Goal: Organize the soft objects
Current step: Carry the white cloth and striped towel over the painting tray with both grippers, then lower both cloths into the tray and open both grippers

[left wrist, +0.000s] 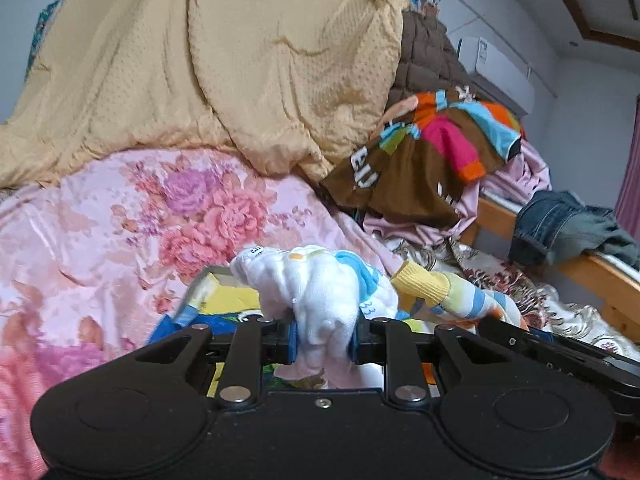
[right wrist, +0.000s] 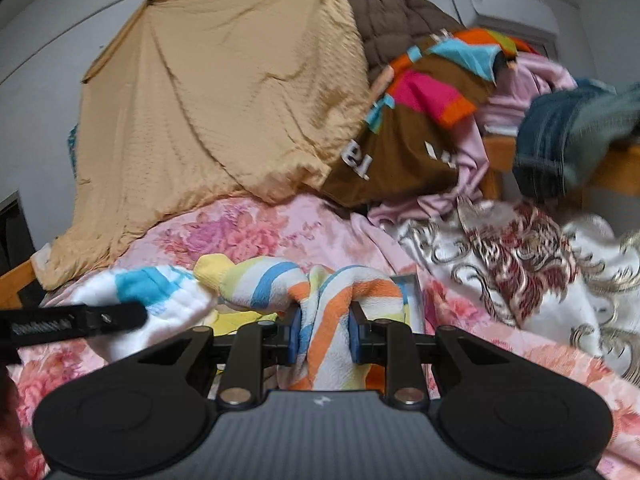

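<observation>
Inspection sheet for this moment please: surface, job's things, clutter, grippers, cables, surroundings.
Surface: bed under a pink floral quilt.
Job's things: white sock in the left gripper; striped sock in the right gripper.
Clutter: tan blanket, brown patchwork shirt, jeans on the wooden bed rail.
Grippers: both sets of fingers closed on fabric.
Cables: nothing seen.
Surroundings: air conditioner on the wall.

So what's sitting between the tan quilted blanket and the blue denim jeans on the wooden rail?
In both wrist views, a brown multicoloured striped garment lies between the tan blanket and jeans, over crumpled pink cloth.
</observation>
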Motion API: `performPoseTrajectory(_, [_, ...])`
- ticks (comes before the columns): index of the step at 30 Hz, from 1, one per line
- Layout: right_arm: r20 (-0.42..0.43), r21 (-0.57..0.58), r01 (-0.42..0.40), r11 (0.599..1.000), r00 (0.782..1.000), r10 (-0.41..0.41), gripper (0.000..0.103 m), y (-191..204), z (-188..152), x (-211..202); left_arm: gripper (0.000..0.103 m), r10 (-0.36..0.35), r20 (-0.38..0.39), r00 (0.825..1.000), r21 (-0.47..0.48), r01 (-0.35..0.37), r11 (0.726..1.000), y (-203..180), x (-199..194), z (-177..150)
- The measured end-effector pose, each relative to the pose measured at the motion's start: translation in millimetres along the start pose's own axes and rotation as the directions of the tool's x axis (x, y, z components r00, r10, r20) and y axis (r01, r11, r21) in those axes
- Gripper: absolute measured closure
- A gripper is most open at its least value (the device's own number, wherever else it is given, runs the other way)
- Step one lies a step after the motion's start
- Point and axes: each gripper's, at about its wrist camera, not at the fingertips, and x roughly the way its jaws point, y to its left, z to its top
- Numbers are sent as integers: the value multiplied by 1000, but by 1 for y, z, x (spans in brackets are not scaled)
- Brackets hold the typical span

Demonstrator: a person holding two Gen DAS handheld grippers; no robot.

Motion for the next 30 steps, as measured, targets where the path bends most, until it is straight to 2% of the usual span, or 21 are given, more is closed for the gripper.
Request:
performPoseTrajectory(3, [-36,33,2,999,999,-1,77,-7,0,13,78,0,-31,1000,-3,0,1000,-7,27,-5])
performPoseTrajectory(7, [-75,48,19,999,997,-16,77,-12,-3,25,78,4,-83,997,-63,-9,998,-11,59,-14])
performPoseTrajectory(14, [-138,101,25,995,990,-10,76,-20,-9,37,78,17,-134,991,-99,-30,995,-17,88,-27])
performPoseTrajectory(26, [-209,133,36,990,978,-8,71,-27,-15,46,73,36,-193,981,-102,-57,993,-17,108,-37])
performPoseTrajectory(30, [-224,126,35,991,975,-6,68,-26,-17,47,68,39,-206,978,-109,-62,992,-15,108,-38])
